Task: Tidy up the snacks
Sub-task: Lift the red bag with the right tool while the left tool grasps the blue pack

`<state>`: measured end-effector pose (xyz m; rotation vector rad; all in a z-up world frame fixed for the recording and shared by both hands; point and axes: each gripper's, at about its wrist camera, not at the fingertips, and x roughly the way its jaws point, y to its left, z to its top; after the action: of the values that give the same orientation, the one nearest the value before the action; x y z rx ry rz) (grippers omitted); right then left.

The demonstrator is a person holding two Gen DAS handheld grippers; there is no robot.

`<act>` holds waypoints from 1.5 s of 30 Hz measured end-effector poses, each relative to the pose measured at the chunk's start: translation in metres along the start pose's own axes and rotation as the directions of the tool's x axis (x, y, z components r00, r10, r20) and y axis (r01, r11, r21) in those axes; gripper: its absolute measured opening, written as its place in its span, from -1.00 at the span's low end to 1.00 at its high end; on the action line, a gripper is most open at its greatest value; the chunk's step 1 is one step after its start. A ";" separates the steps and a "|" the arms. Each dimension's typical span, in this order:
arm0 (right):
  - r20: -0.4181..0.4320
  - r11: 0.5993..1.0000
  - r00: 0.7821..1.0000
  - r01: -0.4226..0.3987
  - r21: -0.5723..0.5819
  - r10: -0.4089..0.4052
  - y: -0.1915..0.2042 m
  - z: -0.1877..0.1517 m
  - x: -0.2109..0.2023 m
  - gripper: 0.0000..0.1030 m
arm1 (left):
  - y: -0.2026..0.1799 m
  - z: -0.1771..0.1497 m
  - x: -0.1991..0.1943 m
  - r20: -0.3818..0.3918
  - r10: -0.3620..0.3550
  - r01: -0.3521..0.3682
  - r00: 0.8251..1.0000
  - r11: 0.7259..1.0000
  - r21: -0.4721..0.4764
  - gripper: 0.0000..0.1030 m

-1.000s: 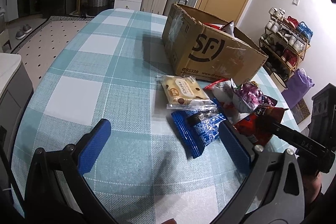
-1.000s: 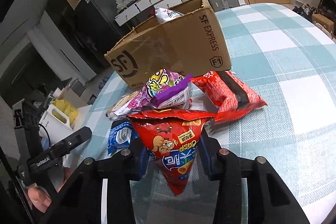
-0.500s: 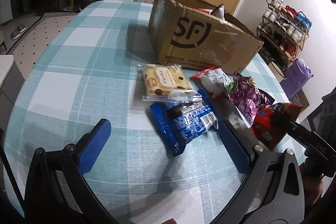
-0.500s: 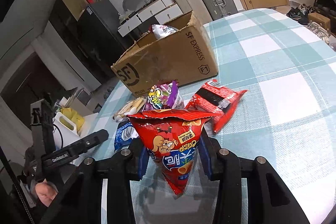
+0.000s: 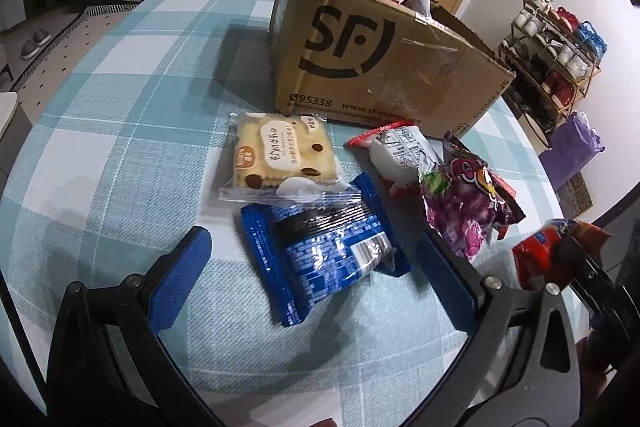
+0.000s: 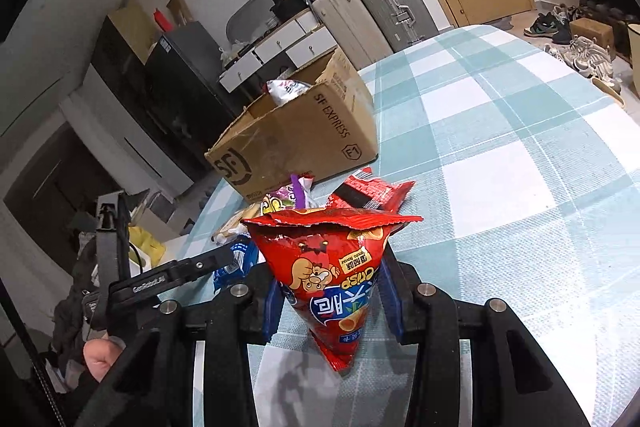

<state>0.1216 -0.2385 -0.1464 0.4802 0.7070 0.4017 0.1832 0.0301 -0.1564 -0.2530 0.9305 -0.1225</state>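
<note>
My right gripper [image 6: 330,301] is shut on a red crisp bag [image 6: 330,267], held upright above the checked tablecloth; the same bag [image 5: 540,259] shows at the right of the left wrist view. My left gripper [image 5: 316,267] is open and hangs over a blue biscuit pack [image 5: 320,247] that lies between its blue pads without touching them. Behind it lie a cream cracker pack [image 5: 280,155], a white and red packet [image 5: 400,151] and a purple bag [image 5: 464,203]. A red and black packet [image 6: 372,191] lies near the open cardboard box [image 5: 380,59], which holds a snack bag [image 6: 286,89].
The box [image 6: 296,143] stands at the far side of the snack pile. A shoe rack [image 5: 552,47] and a purple bag [image 5: 576,147] stand beyond the table's right edge. Suitcases [image 6: 372,7] and drawers line the back wall. A hand [image 6: 100,359] holds the left gripper's handle.
My left gripper has moved forward and lower, so the blue pack now lies between its fingers. My right gripper has drawn back from the pile with the red crisp bag still in it.
</note>
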 end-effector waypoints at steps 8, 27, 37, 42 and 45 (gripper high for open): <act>0.005 1.000 1.000 -0.020 -0.001 0.020 -0.006 -0.003 -0.010 -0.21 | -0.012 0.007 0.016 -0.026 0.075 -0.075 0.997 0.997 -0.002 0.97; 0.004 0.999 0.999 -0.051 0.002 0.051 -0.002 -0.007 -0.014 -0.21 | -0.016 -0.009 0.000 0.005 0.087 -0.087 0.996 0.994 0.058 -0.14; 0.029 0.999 0.999 -0.045 -0.024 0.046 0.011 -0.009 -0.028 -0.21 | -0.016 -0.020 -0.019 0.017 0.061 -0.062 0.998 0.996 0.068 -0.15; 0.035 0.999 0.998 -0.042 -0.030 0.043 0.015 -0.010 -0.034 -0.20 | -0.018 -0.020 -0.032 0.040 0.041 -0.044 0.998 0.997 0.067 -0.15; 0.040 0.998 0.998 -0.041 -0.039 0.042 0.019 -0.011 -0.038 -0.20 | -0.021 -0.021 -0.042 0.056 0.030 -0.034 0.998 0.997 0.074 -0.15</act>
<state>0.0835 -0.2391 -0.1235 0.4666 0.6499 0.4425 0.1416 0.0156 -0.1306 -0.1710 0.8735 -0.1207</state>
